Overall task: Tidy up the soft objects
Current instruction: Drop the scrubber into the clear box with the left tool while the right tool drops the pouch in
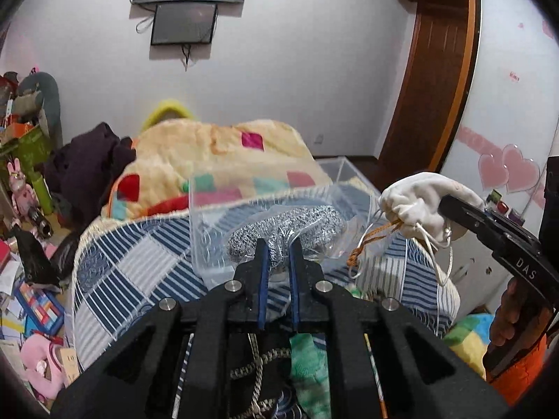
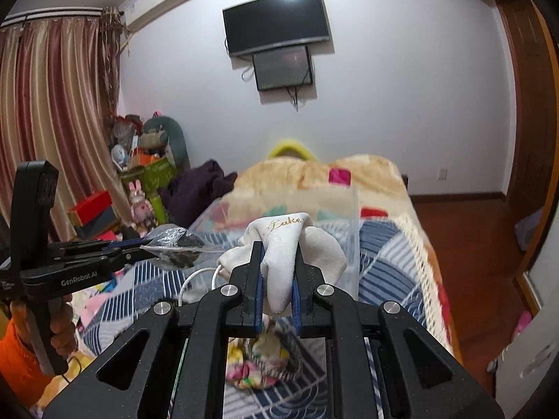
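My left gripper is shut on a clear plastic bag holding a grey-speckled knit item, held above the bed; it also shows in the right wrist view. My right gripper is shut on a white drawstring pouch with gold lettering, held up over the bed; the pouch also shows in the left wrist view with white and orange cords hanging. A clear plastic box stands on the bed just beyond both items.
The bed has a blue striped quilt and a cream patchwork blanket. A dark garment lies at the far left. A green cloth and a floral cloth lie below the grippers. Clutter fills the floor at left.
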`<state>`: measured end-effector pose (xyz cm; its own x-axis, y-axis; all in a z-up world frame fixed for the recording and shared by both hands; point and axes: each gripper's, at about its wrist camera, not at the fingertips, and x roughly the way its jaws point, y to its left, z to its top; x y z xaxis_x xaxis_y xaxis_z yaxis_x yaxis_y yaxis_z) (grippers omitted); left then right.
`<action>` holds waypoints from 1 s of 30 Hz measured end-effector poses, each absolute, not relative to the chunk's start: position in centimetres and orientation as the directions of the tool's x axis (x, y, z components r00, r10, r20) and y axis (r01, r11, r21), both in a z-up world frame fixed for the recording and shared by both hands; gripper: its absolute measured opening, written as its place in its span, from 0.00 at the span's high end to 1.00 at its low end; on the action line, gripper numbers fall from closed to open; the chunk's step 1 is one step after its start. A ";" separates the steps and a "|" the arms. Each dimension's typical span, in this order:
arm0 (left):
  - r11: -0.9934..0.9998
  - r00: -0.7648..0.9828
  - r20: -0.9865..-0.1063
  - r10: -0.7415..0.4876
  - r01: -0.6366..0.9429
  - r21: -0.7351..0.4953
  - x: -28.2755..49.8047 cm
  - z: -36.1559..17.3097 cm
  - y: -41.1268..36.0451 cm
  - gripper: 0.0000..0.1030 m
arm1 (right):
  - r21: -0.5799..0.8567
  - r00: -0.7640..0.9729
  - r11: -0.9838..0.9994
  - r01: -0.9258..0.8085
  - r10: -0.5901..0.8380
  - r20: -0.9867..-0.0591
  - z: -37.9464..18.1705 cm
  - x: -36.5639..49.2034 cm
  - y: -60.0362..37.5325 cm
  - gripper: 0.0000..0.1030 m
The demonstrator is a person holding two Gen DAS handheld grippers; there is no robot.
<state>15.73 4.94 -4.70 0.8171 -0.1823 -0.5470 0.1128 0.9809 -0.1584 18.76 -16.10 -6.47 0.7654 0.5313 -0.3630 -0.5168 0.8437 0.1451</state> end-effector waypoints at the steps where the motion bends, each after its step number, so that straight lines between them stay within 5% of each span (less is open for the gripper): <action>1: 0.981 0.821 -0.541 -0.183 0.112 -0.161 16.0 -4.4 5.1 0.90 | 0.142 0.771 0.845 -0.516 0.530 -0.352 -6.1 19.1 -16.0 0.89; 12: 0.991 0.832 -0.541 -0.122 0.074 -0.110 20.8 -3.6 5.3 0.90 | 0.104 0.807 0.867 -0.487 0.493 -0.325 -4.5 23.0 -13.7 0.89; 30: 0.994 0.670 -0.740 -0.066 0.106 0.007 28.0 -10.8 4.3 0.90 | 0.051 0.662 0.859 -0.510 0.430 -0.614 -10.8 29.4 -8.8 0.89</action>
